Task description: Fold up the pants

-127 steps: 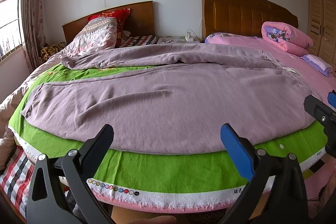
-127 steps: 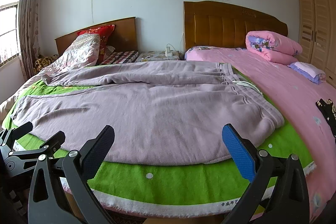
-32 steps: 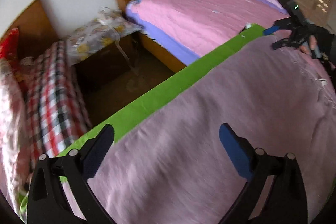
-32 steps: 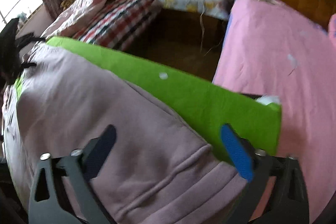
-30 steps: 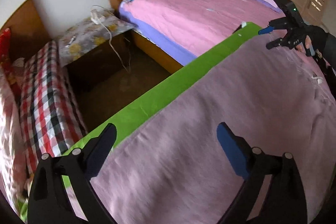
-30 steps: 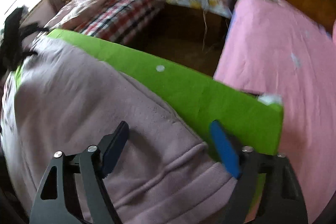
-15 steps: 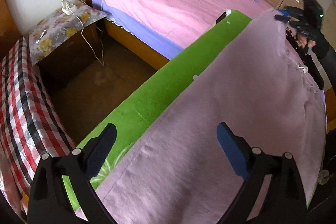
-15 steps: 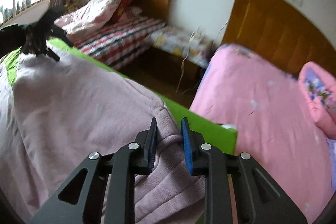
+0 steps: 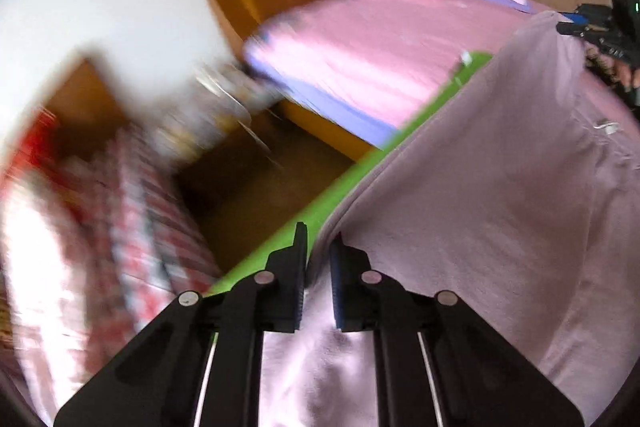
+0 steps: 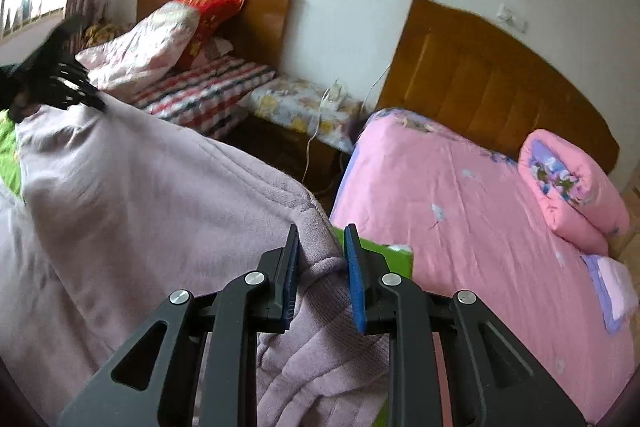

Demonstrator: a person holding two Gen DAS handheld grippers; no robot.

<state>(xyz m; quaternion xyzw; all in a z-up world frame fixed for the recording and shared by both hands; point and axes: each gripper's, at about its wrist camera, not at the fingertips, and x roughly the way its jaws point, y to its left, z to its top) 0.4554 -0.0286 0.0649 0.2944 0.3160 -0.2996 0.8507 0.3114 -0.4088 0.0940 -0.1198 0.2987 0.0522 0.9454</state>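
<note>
Between the fingers of my left gripper, in the left wrist view, sat the far edge of the pants; its jaws had just been closing and were clamped on that thin hem, almost touching. From that pinch the mauve cloth ran off to the right and ahead, draped up toward my right gripper, which I could see small at the upper right with the cloth peaked under it. Just left of my fingers lay the green mat, and beyond it the floor and the pink bed; the left half of this view was smeared with motion. I judged the step to be carrying the far long edge toward me to halve the pants. To do it well I needed both pinches to keep level with each other, so the cloth stayed taut between them and landed edge on edge. This gripper pointed steeply downward.

Over in the right wrist view, my right gripper was clenched on the ribbed waistband, a thick bunch of it filling the narrow gap. Its jaws had just been closing on it. The pants spread away to the left of my fingers and rose to the left gripper at the far left edge, dark and blurred. A corner of the green mat showed just right of the blue pad. This gripper tilted down more gently, aimed toward the pink bed and the wooden headboard.
</note>
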